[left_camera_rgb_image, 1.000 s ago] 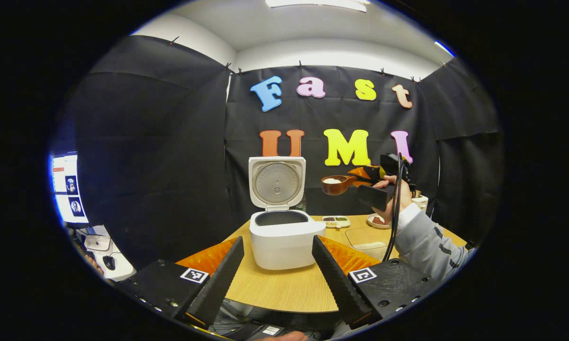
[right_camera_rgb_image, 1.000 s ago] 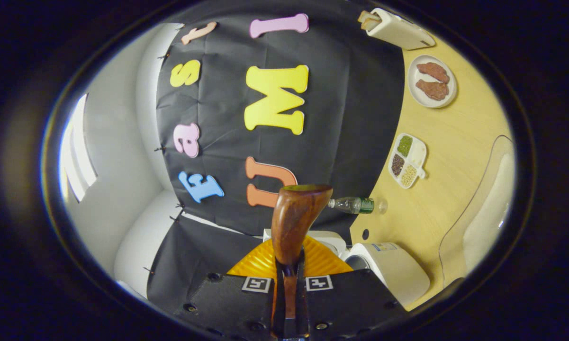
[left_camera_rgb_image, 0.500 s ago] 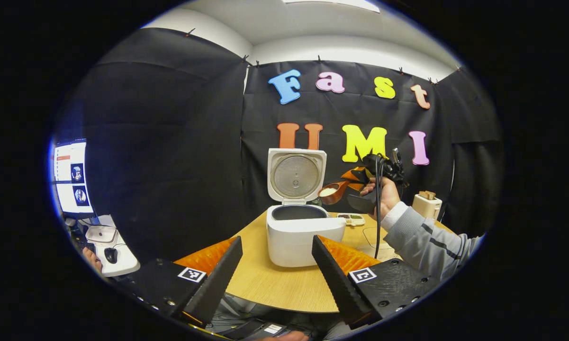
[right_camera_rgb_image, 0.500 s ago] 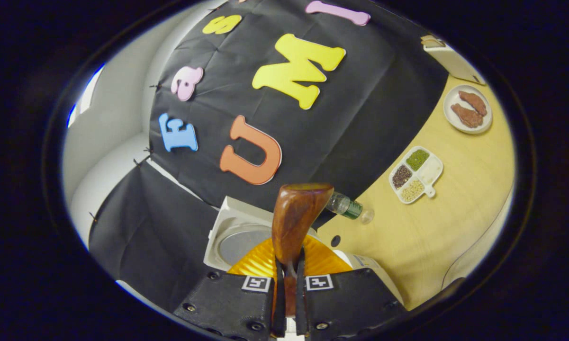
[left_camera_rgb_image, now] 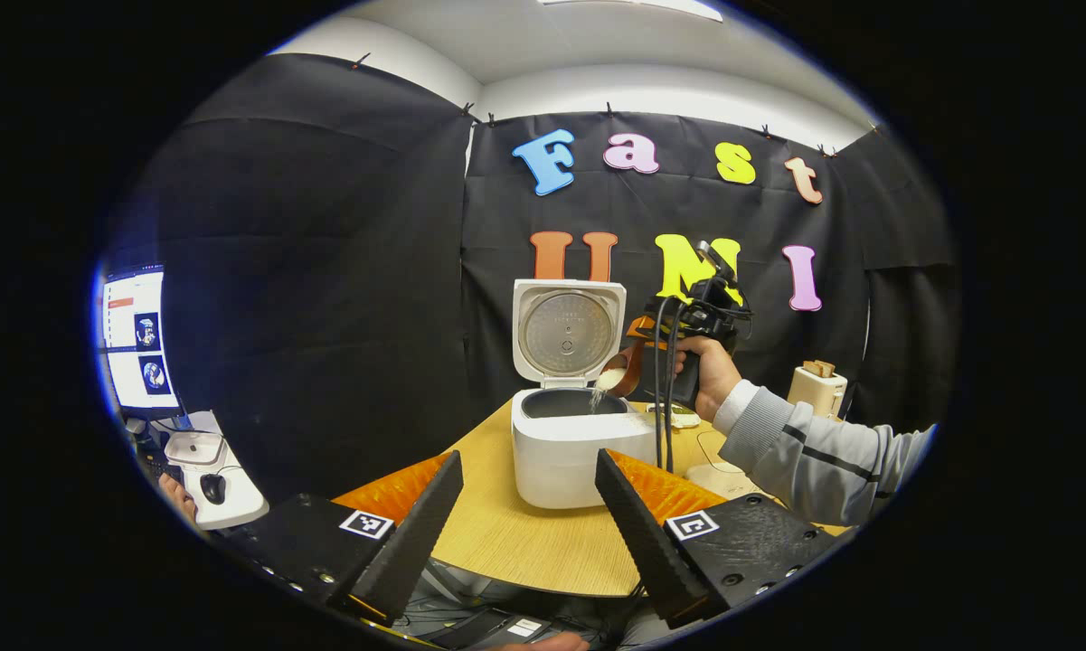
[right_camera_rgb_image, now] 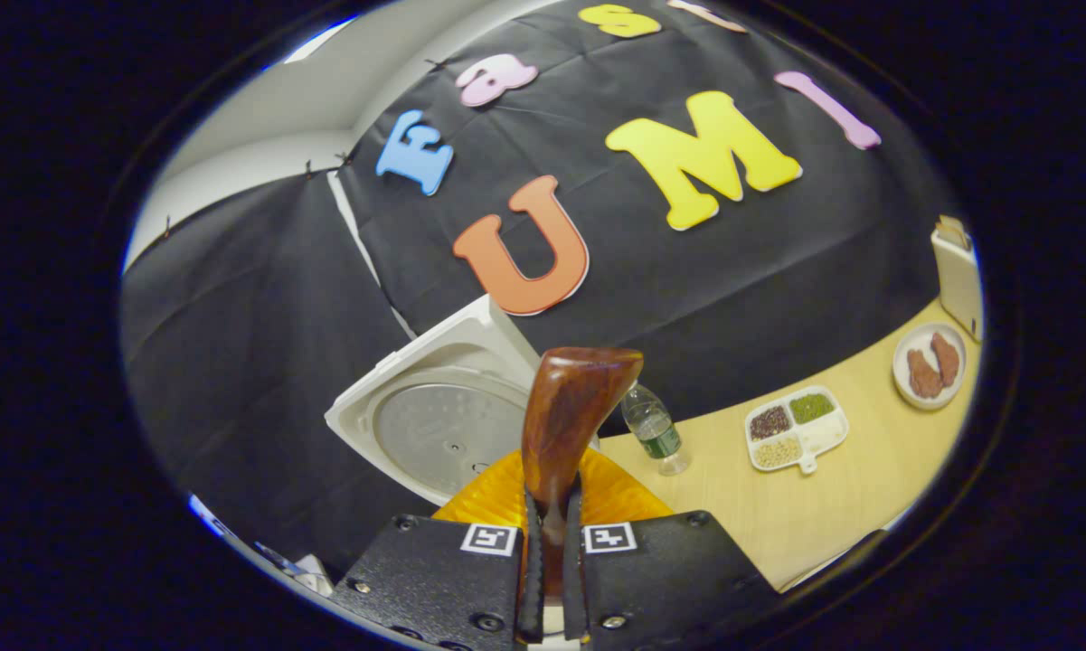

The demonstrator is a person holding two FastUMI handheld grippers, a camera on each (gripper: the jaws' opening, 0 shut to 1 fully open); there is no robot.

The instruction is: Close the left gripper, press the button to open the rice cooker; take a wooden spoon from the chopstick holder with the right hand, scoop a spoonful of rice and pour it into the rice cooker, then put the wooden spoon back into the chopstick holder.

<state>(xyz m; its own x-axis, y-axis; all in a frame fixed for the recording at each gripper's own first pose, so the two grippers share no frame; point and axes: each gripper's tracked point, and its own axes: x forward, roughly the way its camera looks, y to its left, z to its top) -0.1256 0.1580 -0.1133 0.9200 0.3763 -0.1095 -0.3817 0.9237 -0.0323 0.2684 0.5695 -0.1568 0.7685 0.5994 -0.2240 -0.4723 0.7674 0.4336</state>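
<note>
My right gripper is clamped tight on the wooden spoon, both fingers pressed against the handle, bowl end sticking up and forward from between them. In the left gripper view the same right gripper sits in a hand with a grey striped sleeve, raised over the right side of the rice cooker. Spoon bowl is tipped down toward the pot, white rice spilling off its edge, a thin stream falling into the dark inner pot. A black cable hangs from that gripper down past the cooker.

Cooker lid stands fully open and upright, metal inner plate facing me. In the right gripper view the lid is tilted, just behind and left of the spoon.

My left gripper is spread wide, gripping nothing, both fingers low in front of the table edge, cooker seen between them but well apart from them.

Wooden table also carries a plastic bottle upright just right of the spoon, a divided dish of grains further right, a plate with brown pieces beyond that, and the white chopstick holder at the far right edge, also visible behind the sleeve. Can't tell what's inside it. A monitor glows at far left.
</note>
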